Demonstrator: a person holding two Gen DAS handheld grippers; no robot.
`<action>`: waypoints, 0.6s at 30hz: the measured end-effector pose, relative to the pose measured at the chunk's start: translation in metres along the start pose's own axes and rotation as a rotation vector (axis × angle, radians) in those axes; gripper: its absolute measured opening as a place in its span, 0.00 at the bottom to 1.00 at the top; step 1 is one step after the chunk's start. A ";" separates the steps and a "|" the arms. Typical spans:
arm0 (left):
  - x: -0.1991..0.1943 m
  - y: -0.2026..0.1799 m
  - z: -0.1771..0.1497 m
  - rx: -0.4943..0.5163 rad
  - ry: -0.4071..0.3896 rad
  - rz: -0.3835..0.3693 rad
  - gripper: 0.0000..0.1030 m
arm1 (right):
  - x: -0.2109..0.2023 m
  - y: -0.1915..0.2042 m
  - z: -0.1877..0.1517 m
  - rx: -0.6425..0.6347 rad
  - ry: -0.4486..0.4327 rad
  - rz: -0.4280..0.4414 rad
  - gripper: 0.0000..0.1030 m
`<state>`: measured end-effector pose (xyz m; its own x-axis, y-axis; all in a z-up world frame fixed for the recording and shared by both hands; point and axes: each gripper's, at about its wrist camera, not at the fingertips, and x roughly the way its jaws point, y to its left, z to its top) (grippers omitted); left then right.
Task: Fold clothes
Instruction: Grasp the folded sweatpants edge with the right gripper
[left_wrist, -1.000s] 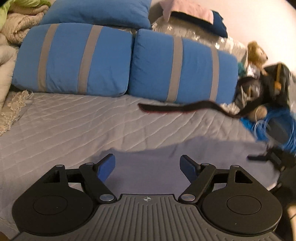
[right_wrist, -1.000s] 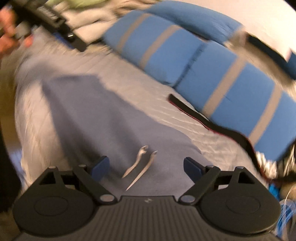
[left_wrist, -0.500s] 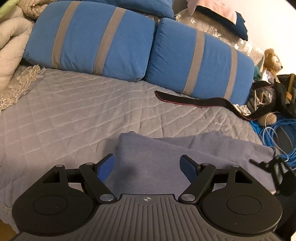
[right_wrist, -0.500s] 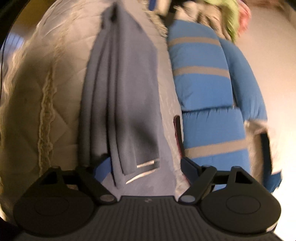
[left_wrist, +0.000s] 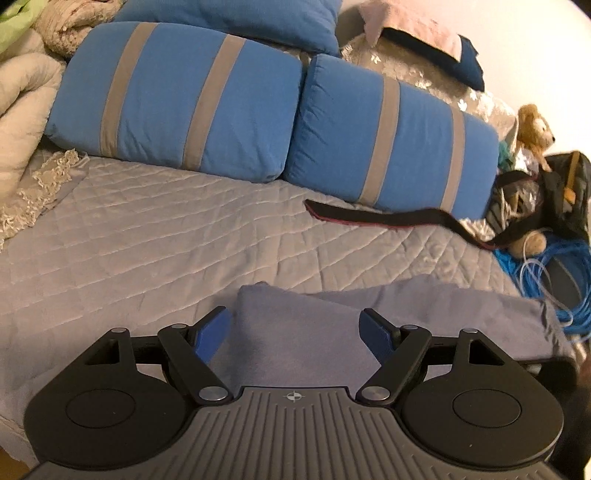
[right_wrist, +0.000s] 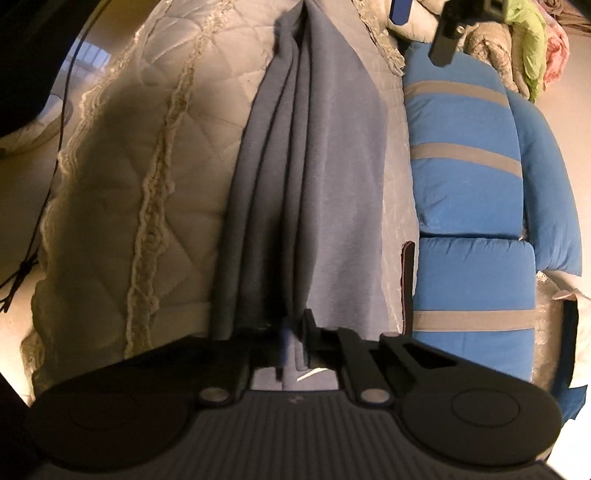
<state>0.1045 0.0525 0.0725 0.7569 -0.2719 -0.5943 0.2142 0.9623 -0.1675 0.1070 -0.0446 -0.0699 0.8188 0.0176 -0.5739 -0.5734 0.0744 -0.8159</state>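
Note:
A grey-blue garment lies along the front of the quilted bed. In the left wrist view my left gripper is open above the garment's left end, its blue pads wide apart with only cloth beneath them. In the right wrist view the same garment runs away from me in long folds. My right gripper is shut on the garment's near end, cloth bunched between the fingers. The left gripper shows at the far top of that view.
Two blue pillows with grey stripes line the back of the bed. A black strap lies in front of them. Blue cable, a bag and a plush toy sit at the right. Blankets pile at the left.
My right gripper closed on the garment's end, having been open half a second ago. The left gripper has held nearly still since then, after tilting down over the garment.

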 end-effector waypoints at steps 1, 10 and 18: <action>-0.001 -0.001 -0.002 0.027 0.006 -0.007 0.74 | 0.000 -0.001 -0.001 -0.001 -0.004 -0.004 0.13; -0.005 -0.039 -0.051 0.527 -0.004 -0.057 0.74 | -0.006 -0.024 -0.007 0.011 -0.029 -0.098 0.09; 0.011 -0.066 -0.076 0.759 -0.037 0.114 0.74 | -0.013 -0.044 -0.009 0.025 -0.035 -0.171 0.09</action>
<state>0.0518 -0.0139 0.0171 0.8169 -0.1839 -0.5466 0.4886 0.7241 0.4868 0.1213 -0.0571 -0.0276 0.9050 0.0375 -0.4237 -0.4252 0.1043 -0.8991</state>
